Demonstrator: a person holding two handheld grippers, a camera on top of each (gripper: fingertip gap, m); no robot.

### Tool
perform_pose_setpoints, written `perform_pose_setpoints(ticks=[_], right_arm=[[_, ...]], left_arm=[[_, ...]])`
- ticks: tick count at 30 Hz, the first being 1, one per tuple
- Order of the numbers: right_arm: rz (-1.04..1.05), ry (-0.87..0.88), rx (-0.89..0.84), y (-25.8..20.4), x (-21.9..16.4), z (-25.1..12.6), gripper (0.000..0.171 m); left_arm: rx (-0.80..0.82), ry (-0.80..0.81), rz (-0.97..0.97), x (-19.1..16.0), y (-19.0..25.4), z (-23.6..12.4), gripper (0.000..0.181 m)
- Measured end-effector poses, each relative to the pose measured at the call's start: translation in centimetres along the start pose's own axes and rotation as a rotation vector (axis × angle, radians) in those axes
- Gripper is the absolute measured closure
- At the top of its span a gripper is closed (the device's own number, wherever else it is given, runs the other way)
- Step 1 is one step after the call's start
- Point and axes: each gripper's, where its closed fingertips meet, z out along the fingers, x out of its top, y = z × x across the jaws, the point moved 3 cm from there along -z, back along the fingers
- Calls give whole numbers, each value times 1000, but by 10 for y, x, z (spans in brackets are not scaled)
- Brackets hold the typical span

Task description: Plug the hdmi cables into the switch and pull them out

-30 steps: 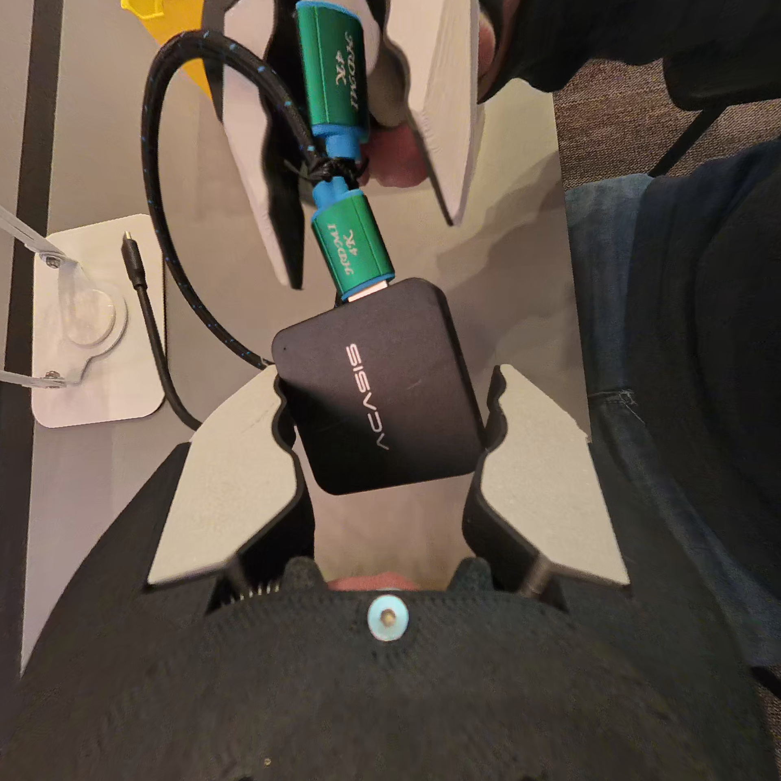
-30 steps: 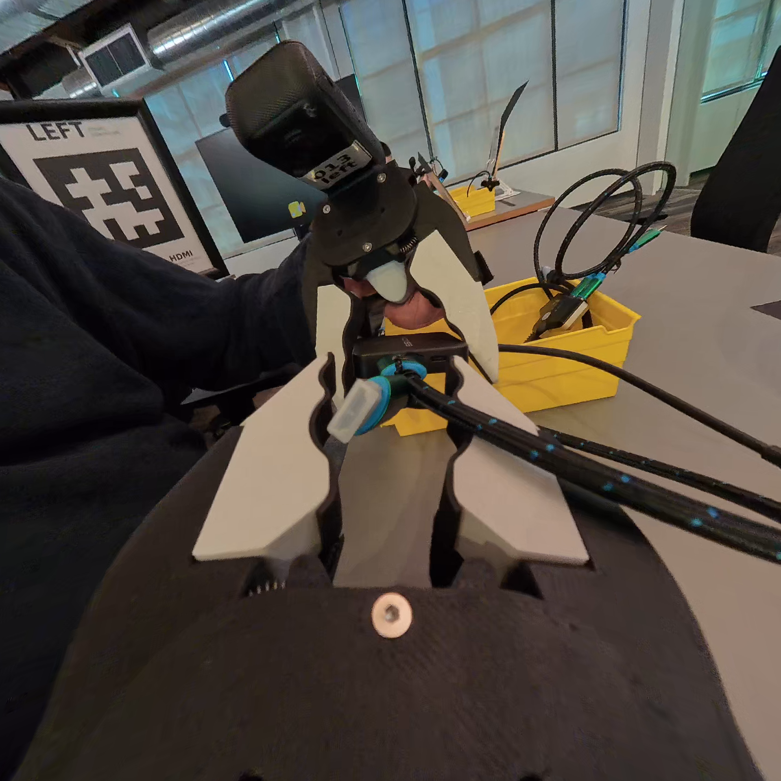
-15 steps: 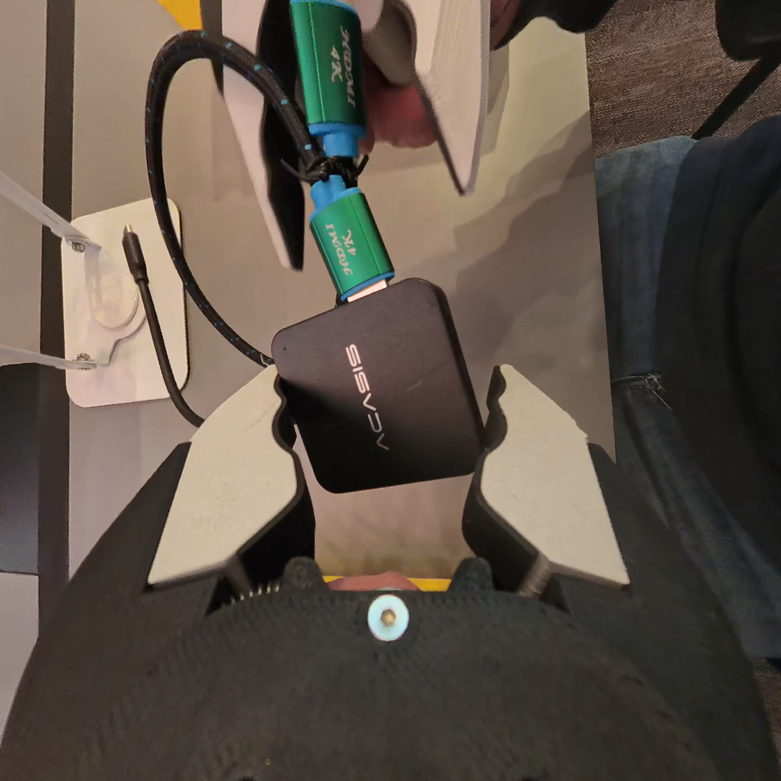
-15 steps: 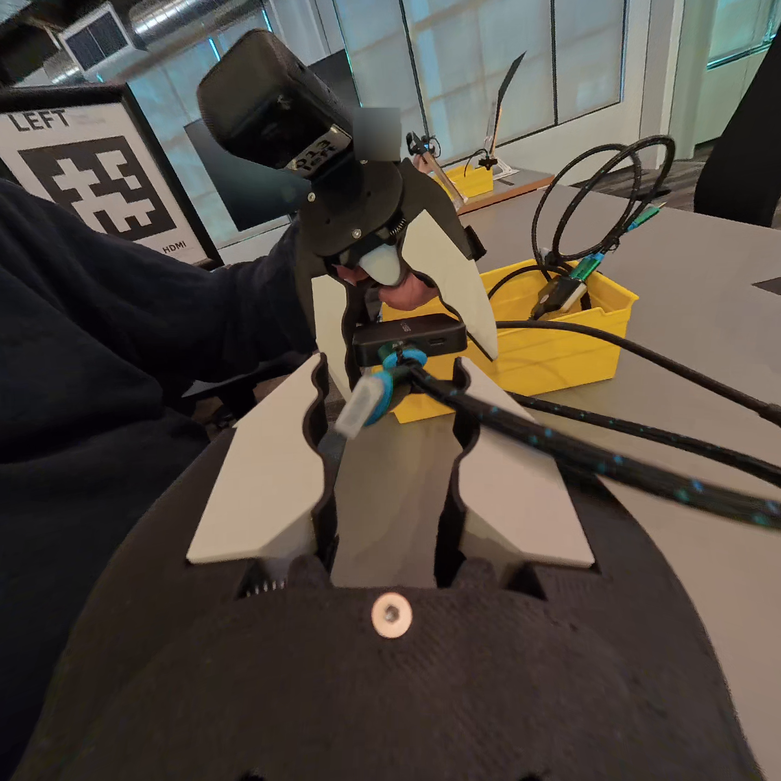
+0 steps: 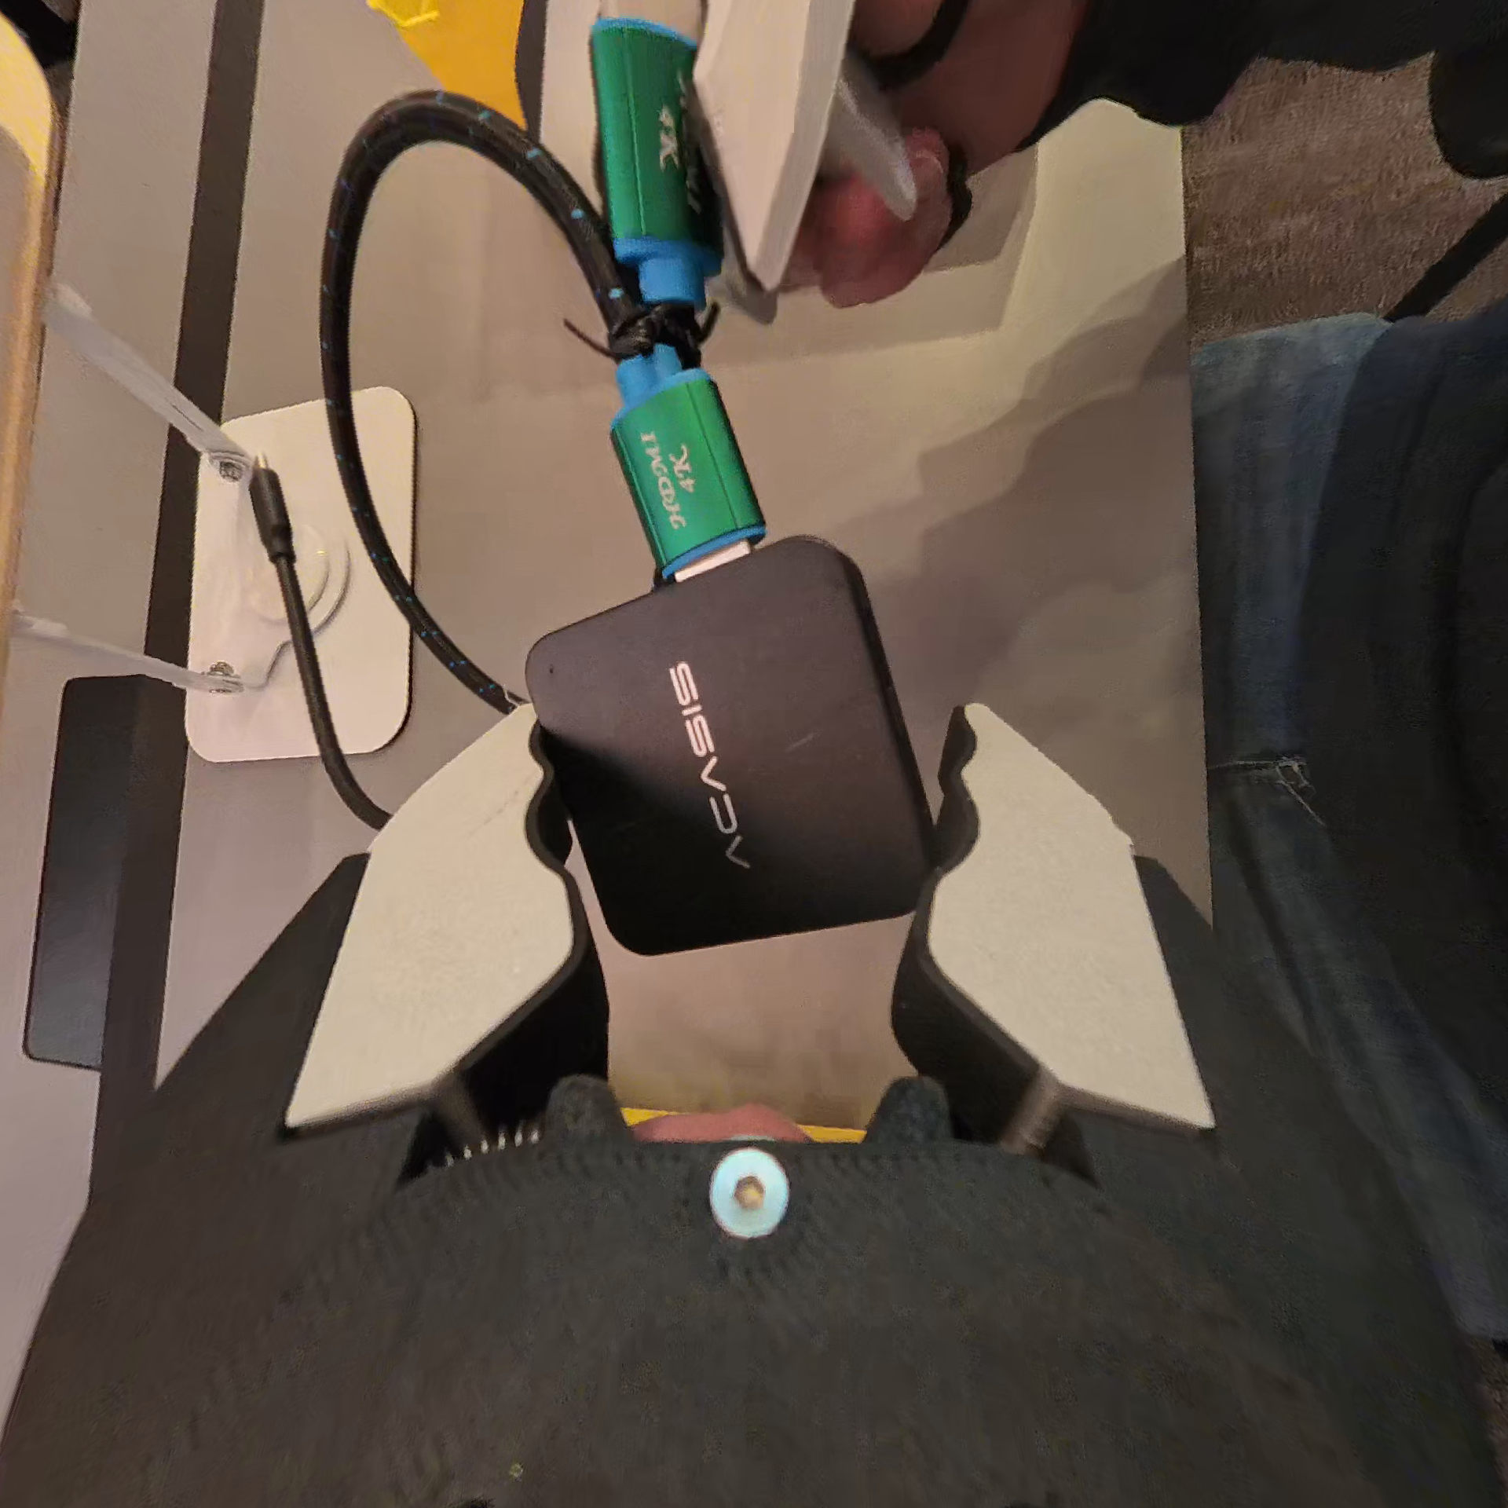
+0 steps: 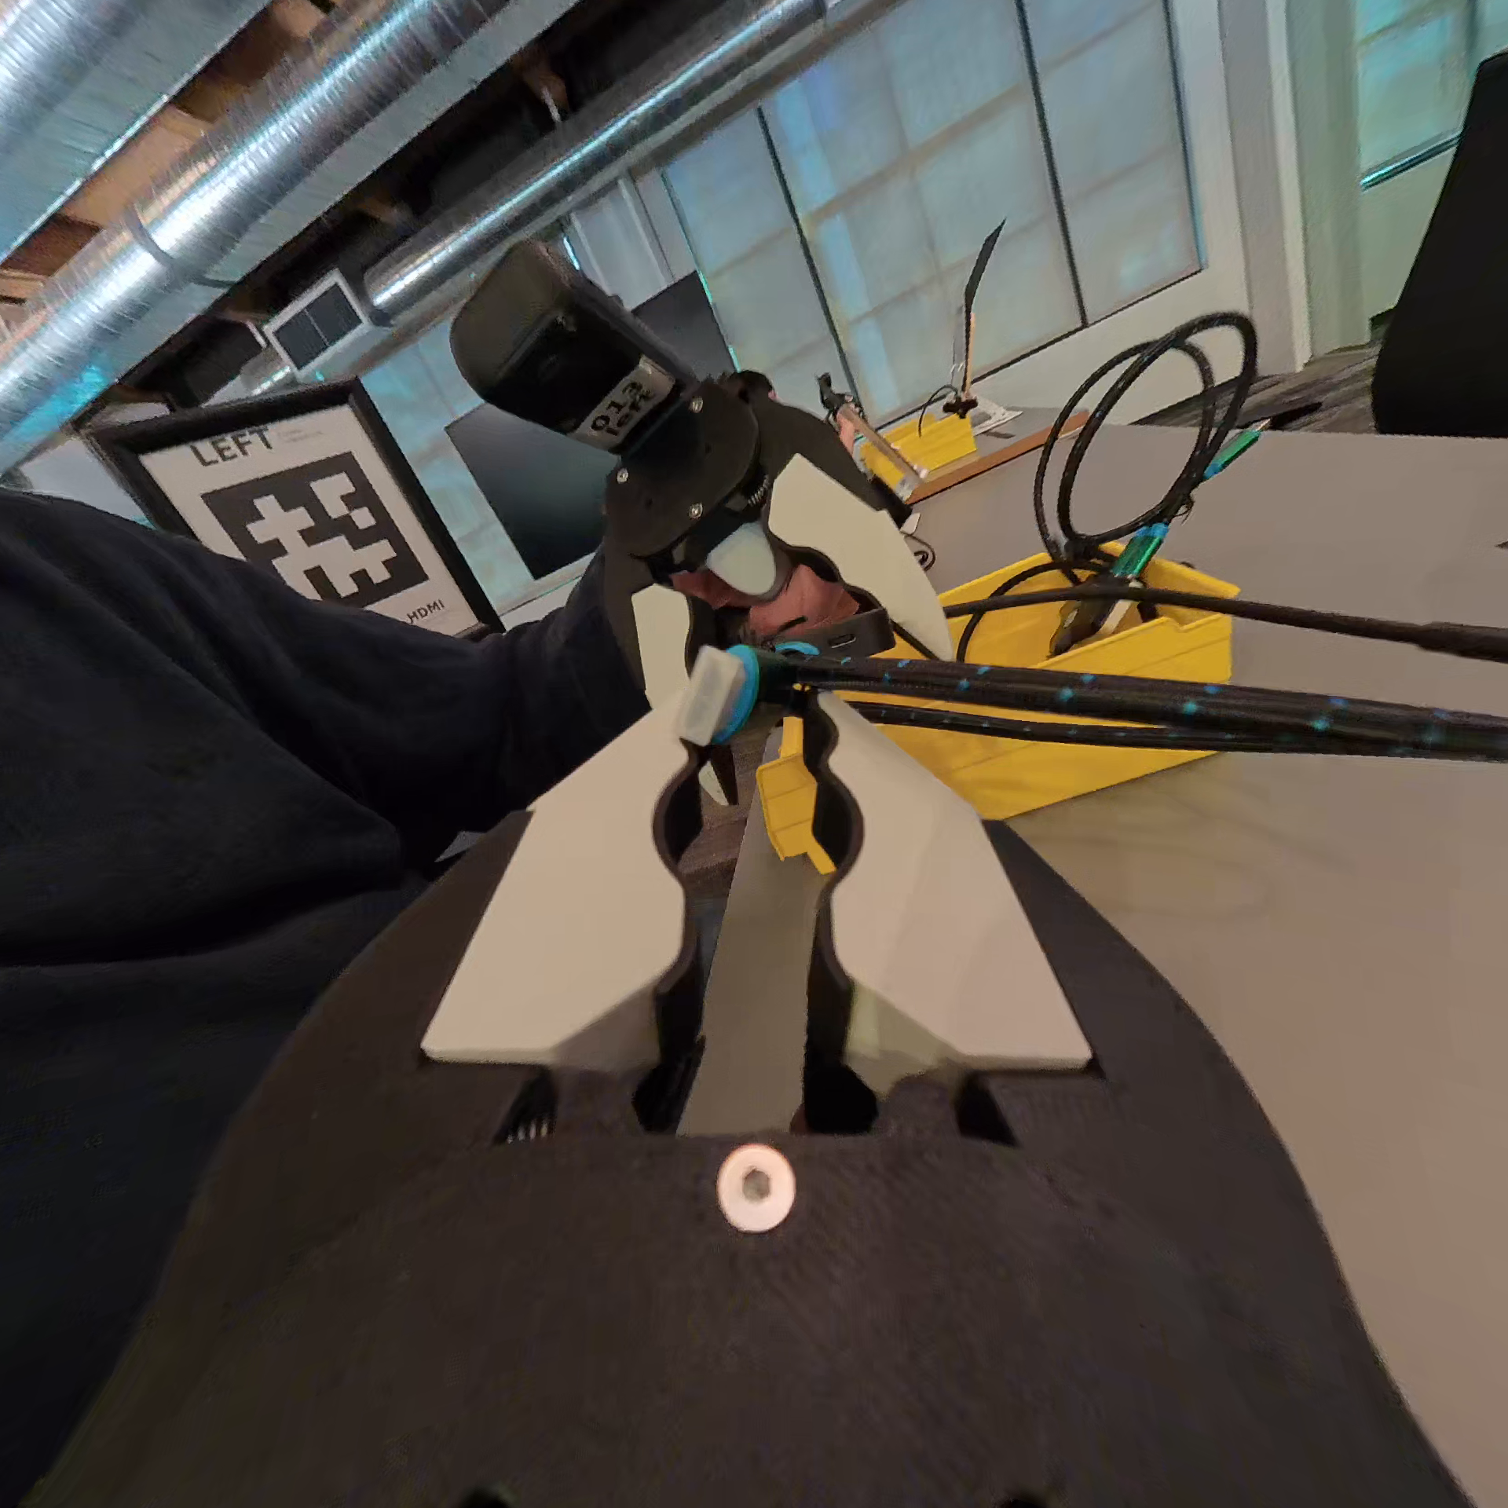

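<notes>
My left gripper (image 5: 747,726) is shut on the black switch (image 5: 726,751), holding it by its two sides above the grey table (image 5: 1020,490). One green HDMI plug (image 5: 689,473) sits in the switch's far edge. Its braided black cable (image 5: 359,367) loops back to a second green plug (image 5: 653,147) tied to the first. My right gripper (image 6: 751,718) has closed on that second plug, whose clear-capped end (image 6: 710,685) faces the right wrist camera. The right gripper's fingers (image 5: 767,122) show at the top of the left wrist view. The switch also shows in the right wrist view (image 6: 849,635).
A yellow bin (image 6: 1061,734) holds more cables and a green plug (image 6: 1142,555). A white plate with a clear stand (image 5: 302,587) and a thin black cable (image 5: 318,702) lie to the left. The table edge and a person's leg (image 5: 1322,734) are on the right. My hands' fingertips stand some 7 centimetres from each other.
My right gripper's jaws have narrowed onto the second plug, and it has rolled and tilted upward. My left gripper still holds the switch the same way.
</notes>
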Motion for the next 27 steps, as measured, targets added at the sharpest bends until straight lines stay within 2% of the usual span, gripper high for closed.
perform_pose_setpoints(ticks=[5,7,9,13,16,18,21,24,27], right_arm=[[-11,22,-79,6,6,1,161],[-18,52,-133,11,11,-3,162],[25,94,-126,13,14,-5,163],[102,147,-132,17,18,-8,163],[99,167,-172,22,22,-14,163],[154,266,-152,23,33,-27,163],[108,271,-211,24,41,-40,163],[108,287,-261,34,41,-45,163],[143,449,-405,57,51,-97,163]], left_arm=[[47,-26,-5,-3,-2,-3,93],[81,-39,-8,-5,-5,-4,93],[100,-19,-13,-3,-7,-6,93],[180,-81,24,-9,-11,-6,93],[205,-70,4,-12,-14,-7,94],[225,-95,6,-19,-16,-9,94],[212,-50,-42,-21,-16,-15,94],[215,-70,-7,-20,-13,-18,94],[221,-102,0,-30,-10,-29,94]])
